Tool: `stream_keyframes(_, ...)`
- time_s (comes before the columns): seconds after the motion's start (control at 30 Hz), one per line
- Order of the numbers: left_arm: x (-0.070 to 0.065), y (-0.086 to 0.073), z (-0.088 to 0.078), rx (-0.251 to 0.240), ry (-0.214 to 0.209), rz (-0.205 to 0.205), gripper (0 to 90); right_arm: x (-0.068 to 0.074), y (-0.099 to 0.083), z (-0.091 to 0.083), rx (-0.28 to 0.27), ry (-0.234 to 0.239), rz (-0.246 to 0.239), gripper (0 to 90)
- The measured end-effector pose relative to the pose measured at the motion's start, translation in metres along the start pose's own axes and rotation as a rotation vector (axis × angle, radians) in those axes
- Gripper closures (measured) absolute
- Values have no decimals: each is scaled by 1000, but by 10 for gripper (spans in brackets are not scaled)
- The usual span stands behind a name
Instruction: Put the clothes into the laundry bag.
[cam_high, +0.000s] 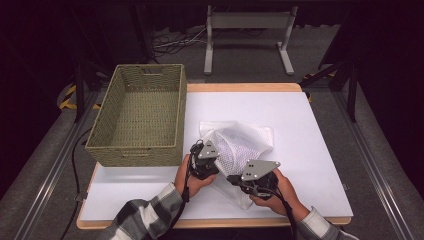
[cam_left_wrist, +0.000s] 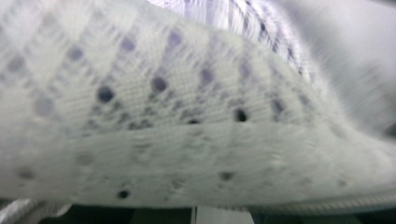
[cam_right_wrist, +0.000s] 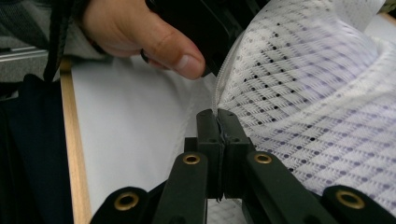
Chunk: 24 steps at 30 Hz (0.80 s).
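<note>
A white mesh bag (cam_high: 245, 142) lies crumpled in the middle of the white table (cam_high: 305, 125). My left gripper (cam_high: 210, 162) is at the bag's near left edge. In the left gripper view the mesh bag (cam_left_wrist: 187, 116) drapes right over the lens, blurred, and hides the jaws. My right gripper (cam_high: 235, 179) is at the bag's near edge, beside the left one. Its black jaws, seen in the right gripper view, are shut (cam_right_wrist: 217, 114) on the seam of the mesh bag (cam_right_wrist: 303, 93). The other hand's thumb (cam_right_wrist: 177, 53) and the left gripper's black body are just beyond.
A woven green basket (cam_high: 132, 155) with nothing in it stands at the table's back left, overhanging the edge. The table's wooden rim (cam_high: 240, 87) runs along the back. A grey metal stand (cam_high: 247, 37) and cables sit on the floor behind.
</note>
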<state>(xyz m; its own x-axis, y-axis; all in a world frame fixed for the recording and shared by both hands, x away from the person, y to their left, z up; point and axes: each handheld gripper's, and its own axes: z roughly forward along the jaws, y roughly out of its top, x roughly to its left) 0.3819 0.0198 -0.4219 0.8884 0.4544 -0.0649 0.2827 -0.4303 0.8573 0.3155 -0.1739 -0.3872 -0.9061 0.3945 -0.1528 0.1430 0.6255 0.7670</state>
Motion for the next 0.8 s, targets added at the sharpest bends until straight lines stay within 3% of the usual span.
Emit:
stream_keyframes(0.07, -2, 3, 2, -33, -11, 10, 867, 1, 1, -2, -12, -1, -6, 896)
stream_keyframes(0.17, -3, 5, 9, -35, -8, 4, 867, 2, 4, -6, -40, 4, -18, 898)
stream_keyframes(0.2, -2, 5, 16, -29, 30, 0, 867, 3, 5, -8, -45, 5, -22, 899)
stream_keyframes(0.3, 3, 4, 20, -41, 57, -22, 868, 5, 6, -9, -53, 28, -22, 900)
stream_keyframes(0.47, 15, 1, 26, -54, 128, -86, 870, 8, 6, -5, -18, 74, -8, 900)
stream_keyframes(0.63, 16, -1, 27, -44, 205, -75, 872, 5, 1, -2, -2, 69, 28, 900)
stream_keyframes(0.7, 18, -4, 29, -40, 185, -102, 866, 5, -1, 0, 8, 43, 31, 900)
stream_keyframes(0.77, 15, -6, 28, -47, 136, -74, 836, 7, -2, 4, 30, 3, 18, 899)
stream_keyframes(0.8, 13, -6, 27, -46, 134, -37, 821, 8, -3, 5, 37, -6, 12, 898)
